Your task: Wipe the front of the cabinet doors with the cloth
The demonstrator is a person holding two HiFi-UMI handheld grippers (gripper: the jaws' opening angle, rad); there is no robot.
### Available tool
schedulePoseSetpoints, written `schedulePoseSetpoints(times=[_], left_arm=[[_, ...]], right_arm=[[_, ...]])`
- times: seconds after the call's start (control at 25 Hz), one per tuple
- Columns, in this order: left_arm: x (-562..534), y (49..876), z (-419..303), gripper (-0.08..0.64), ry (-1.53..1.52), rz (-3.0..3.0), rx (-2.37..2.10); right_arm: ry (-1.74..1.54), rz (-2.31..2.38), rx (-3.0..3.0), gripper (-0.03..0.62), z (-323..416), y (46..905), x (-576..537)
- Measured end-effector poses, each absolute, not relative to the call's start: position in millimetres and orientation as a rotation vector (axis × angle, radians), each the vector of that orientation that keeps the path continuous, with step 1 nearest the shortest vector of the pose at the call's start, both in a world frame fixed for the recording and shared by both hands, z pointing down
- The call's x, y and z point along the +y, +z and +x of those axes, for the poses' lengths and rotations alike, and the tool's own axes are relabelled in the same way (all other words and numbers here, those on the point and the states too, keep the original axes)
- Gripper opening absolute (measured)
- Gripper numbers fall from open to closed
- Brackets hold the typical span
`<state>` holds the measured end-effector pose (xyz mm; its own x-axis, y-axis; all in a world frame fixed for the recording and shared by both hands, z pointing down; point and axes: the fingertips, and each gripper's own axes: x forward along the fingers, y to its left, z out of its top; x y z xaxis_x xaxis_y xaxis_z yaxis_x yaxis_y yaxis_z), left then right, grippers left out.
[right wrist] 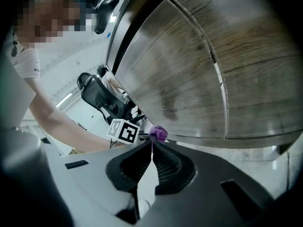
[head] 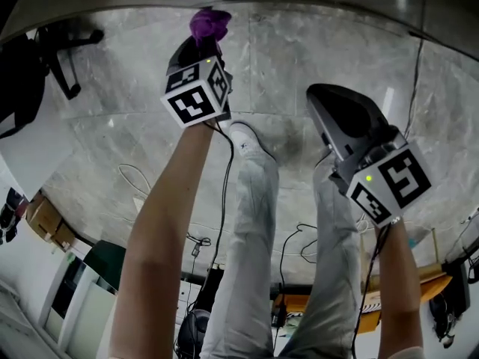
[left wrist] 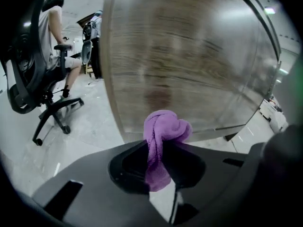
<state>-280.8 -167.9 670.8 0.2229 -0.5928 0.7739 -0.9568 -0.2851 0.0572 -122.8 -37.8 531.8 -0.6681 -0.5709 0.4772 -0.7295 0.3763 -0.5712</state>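
Purple cloth point(left wrist: 165, 126) is clamped between the jaws of our left gripper point(left wrist: 160, 162), with its wad bulging past the tips. The wood-grain cabinet door point(left wrist: 189, 56) stands straight ahead of those jaws; we cannot confirm contact. Our right gripper point(right wrist: 152, 150), jaws together on nothing, sits farther from the door, so we judge that the left does the wiping.

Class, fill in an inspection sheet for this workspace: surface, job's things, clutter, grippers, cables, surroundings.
Surface: brown wood-grain cabinet doors, glossy, a seam between them.
Job's things: bunched purple cloth, near the doors' lower edge; contact unclear.
Clutter: cardboard boxes on the grey marbled floor.
Grippers: left gripper jaws shut on the cloth; right gripper jaws together, empty.
Cables: black cable from the left gripper; thin loose cables on the floor.
Surroundings: black office chair; a person seated beyond it.
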Motion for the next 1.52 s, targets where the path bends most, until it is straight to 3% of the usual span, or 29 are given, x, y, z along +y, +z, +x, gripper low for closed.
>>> schedulePoseSetpoints(times=[0.36, 0.68, 0.92, 1.52], left_arm=[[-136, 707, -98, 0.077, 0.903, 2.116, -1.152], [-140, 724, -31, 0.077, 0.92, 2.183, -1.03], [-153, 731, -49, 0.077, 0.939, 2.175, -0.974], [-201, 731, -213, 0.077, 1.041, 2.057, -1.179]], right_arm=[[1.24, 1.337, -2.358, 0.029, -28, 546, -12], [1.267, 1.548, -2.289, 0.029, 21, 552, -7], [1.283, 1.591, -2.262, 0.029, 8, 562, -5], [1.223, 1.433, -2.347, 0.029, -91, 554, -41]])
